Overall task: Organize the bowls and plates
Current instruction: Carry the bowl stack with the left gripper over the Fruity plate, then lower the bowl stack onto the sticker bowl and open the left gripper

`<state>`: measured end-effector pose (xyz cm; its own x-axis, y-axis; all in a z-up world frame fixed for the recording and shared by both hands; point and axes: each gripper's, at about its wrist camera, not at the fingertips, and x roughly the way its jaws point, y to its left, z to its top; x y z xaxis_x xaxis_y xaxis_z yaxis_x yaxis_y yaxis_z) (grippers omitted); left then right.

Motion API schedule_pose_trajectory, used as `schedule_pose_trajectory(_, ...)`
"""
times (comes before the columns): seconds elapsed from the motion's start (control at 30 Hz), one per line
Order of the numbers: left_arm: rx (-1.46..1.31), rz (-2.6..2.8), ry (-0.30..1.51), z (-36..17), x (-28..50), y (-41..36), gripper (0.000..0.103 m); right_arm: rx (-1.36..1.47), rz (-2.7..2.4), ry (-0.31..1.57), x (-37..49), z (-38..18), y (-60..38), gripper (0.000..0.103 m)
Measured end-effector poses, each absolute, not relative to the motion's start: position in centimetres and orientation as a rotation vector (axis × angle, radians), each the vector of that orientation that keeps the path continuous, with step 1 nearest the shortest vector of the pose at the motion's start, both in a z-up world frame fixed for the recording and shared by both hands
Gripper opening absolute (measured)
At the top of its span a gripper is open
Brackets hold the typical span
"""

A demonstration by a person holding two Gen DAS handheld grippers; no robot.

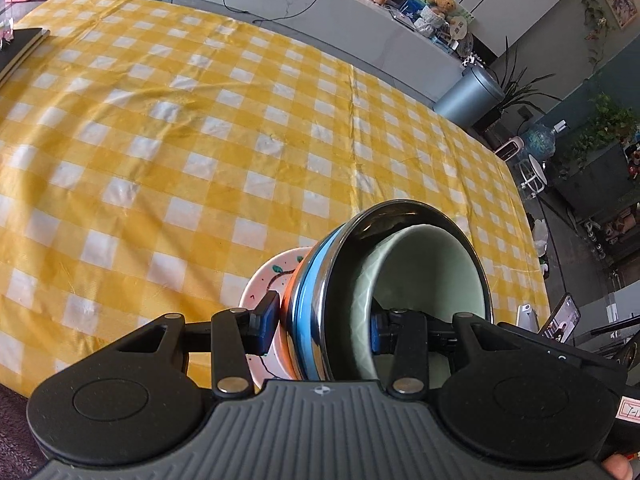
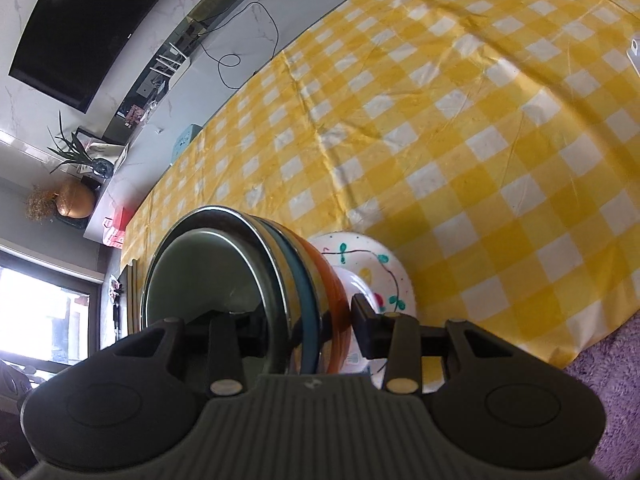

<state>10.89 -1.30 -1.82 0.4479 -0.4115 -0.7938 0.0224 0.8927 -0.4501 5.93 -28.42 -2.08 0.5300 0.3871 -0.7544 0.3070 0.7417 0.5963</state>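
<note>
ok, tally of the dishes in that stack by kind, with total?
Pale green ceramic bowl: 1
Steel bowl: 1
Blue-banded dish: 1
Orange dish: 1
White painted plate with green leaf marks: 1
Total: 5, as far as the rims show.

The yellow checked tablecloth (image 1: 200, 128) lay bare and open across nearly the whole table. A dark flat item (image 1: 22, 46) sat at its far left edge, and the stacked dishes (image 1: 360, 280) filled both grippers' near view.
</note>
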Motion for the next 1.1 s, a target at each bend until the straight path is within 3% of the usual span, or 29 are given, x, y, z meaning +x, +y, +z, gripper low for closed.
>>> schedule_pose_trajectory(0.53,-0.441,-0.276,1.144,-3.7,12.1,-1.4,0.047,0.775,0.021,1.099,7.3,-4.3,-28.9,0.041)
schedule_pose_trajectory(0.9,-0.477,-0.283,1.135,-3.5,12.0,-1.0,0.048,0.789,0.015,1.082,7.2,-4.0,-28.9,0.050)
schedule_pose_trajectory(1.0,-0.464,-0.302,1.093,-2.6,11.5,-1.0,0.060,0.753,0.013,1.052,7.2,-3.2,-28.6,0.058)
schedule_pose_trajectory(1.1,-0.424,-0.309,1.052,-1.5,10.9,-1.2,0.063,0.693,0.013,1.026,6.9,-2.4,-28.0,0.062)
